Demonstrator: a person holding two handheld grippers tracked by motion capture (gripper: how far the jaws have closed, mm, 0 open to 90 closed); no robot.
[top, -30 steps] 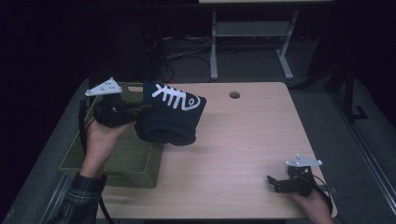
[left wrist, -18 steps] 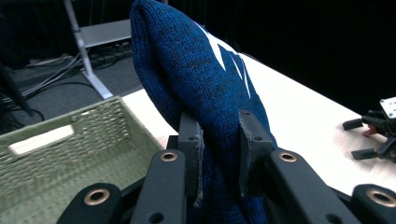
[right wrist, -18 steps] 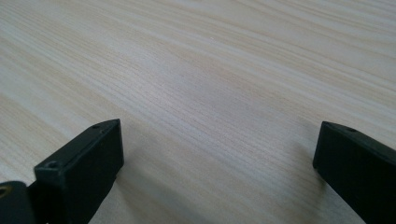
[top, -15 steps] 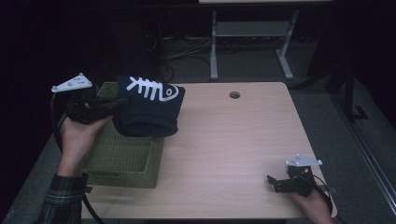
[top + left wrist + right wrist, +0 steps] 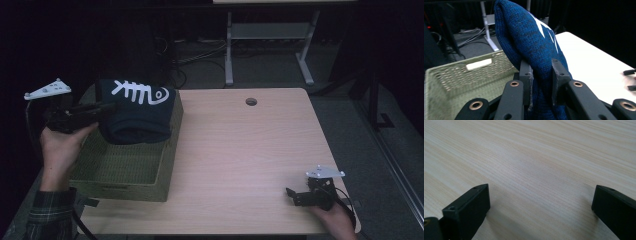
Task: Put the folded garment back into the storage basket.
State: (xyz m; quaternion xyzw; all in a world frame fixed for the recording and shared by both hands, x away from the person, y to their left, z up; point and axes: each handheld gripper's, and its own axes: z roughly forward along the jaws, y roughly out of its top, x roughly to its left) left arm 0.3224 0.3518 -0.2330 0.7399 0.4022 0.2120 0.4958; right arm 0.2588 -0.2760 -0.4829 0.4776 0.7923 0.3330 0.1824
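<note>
Navy knit (image 5: 137, 117) – white fishbone print; olive woven basket (image 5: 127, 167); pale wood table (image 5: 250, 150).

The room is dim and dark. A pale wooden table (image 5: 250, 150) stands on grey floor (image 5: 345, 107). At twelve o'clock, a white metal frame (image 5: 270, 45) and cables (image 5: 200, 52).

basket (image 5: 150, 172): far wall hiding behind the folded sweater (image 5: 137, 117) | sweater's lower end running off the left gripper view's bottom edge

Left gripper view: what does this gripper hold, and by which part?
The left gripper pinches the folded navy knit garment by its near folded edge. The right gripper holds nothing.
</note>
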